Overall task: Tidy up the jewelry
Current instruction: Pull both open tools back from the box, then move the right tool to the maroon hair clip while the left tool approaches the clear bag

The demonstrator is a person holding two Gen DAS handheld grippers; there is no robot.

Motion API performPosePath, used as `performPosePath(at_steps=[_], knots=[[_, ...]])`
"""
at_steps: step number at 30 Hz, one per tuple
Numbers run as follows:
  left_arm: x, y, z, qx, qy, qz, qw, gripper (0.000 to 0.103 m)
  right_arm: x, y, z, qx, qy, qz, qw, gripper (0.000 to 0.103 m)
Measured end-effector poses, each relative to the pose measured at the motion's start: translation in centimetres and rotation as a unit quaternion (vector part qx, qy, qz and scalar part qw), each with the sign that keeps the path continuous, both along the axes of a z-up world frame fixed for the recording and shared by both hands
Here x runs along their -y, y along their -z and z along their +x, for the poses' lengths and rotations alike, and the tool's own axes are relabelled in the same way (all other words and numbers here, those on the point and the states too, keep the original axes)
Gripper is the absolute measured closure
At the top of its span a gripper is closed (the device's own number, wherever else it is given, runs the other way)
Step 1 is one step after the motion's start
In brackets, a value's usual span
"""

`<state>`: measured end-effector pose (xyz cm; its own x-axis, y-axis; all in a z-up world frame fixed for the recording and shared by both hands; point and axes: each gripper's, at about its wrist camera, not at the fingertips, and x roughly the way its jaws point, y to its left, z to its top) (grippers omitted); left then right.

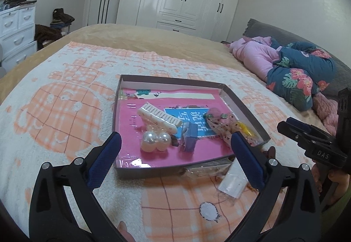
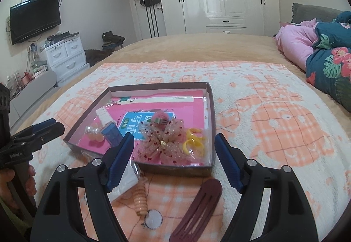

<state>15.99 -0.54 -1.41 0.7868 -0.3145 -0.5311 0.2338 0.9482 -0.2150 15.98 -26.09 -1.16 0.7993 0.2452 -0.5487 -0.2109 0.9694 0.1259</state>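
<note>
I'm holding both grippers, left gripper (image 1: pixel 175 154) and right gripper (image 2: pixel 174 160), spread and empty; I'm judging the maroon clip (image 2: pixel 198 213), lying outside the tray's (image 2: pixel 175 170) near edge, needs a low, square approach.

Your left gripper (image 1: pixel 175 147) and right gripper (image 2: pixel 174 149) look alike: black plastic arms, ridged blue pads (image 2: pixel 118 165), silver screws (image 2: pixel 95 161) at the joints. White lettering (image 1: pixel 320 152) marks the right gripper's body.
</note>
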Motion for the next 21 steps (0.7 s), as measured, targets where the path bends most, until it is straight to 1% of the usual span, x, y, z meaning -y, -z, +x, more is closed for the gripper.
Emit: performPosePath(at_steps=[3,21], knots=[[0.4,-0.1,-0.4,0.002,0.007,0.001,1.0000,0.012,0.2,0.3,-0.8,-0.001,0.002,-0.007,1.000,0.029],[2.4,0.4,-2.4,-0.001,0.042,0.014,0.9990,0.012,1.2,1.5,-4.1,-0.018,0.015,-0.003,1.000,0.028]])
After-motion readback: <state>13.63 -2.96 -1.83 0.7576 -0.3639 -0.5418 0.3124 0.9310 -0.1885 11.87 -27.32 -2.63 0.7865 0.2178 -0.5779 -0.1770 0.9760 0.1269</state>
